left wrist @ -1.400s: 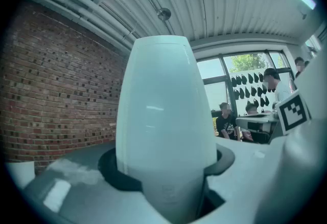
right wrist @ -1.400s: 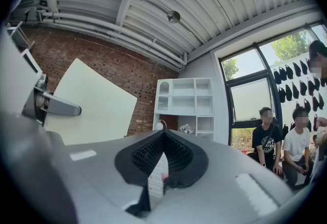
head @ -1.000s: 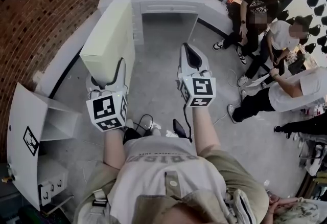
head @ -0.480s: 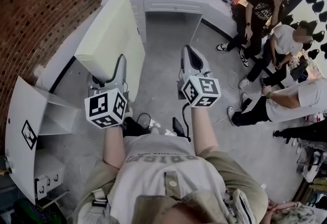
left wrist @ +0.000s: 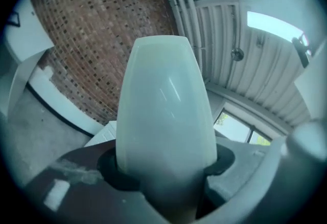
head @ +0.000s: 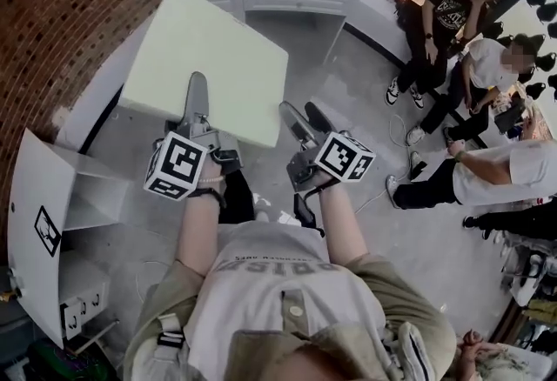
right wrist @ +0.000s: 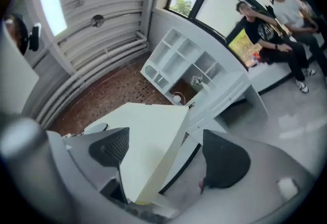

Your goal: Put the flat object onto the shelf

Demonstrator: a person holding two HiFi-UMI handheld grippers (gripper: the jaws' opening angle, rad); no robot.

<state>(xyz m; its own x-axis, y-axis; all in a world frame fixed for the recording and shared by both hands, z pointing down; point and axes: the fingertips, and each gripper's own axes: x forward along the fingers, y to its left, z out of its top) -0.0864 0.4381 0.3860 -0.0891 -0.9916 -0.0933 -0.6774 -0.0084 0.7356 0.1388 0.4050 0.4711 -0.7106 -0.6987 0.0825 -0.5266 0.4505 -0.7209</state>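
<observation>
Out front, level panel [head: 218, 49] points away: left tool [head: 197, 85] clamps, right tool [head: 305, 116] opening astride.

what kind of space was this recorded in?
Probably an indoor studio or showroom-style room rather than a home. It has a bare brick wall, a white desk with cubby shelves, and several people sitting by a big window.

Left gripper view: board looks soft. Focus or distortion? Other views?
Left gripper view: white board fills the centre, blurred at its near end, bulged by fisheye. Right gripper view: strong fisheye, dark corners, board edge fairly sharp. Head view: sharp, evenly lit.
</observation>
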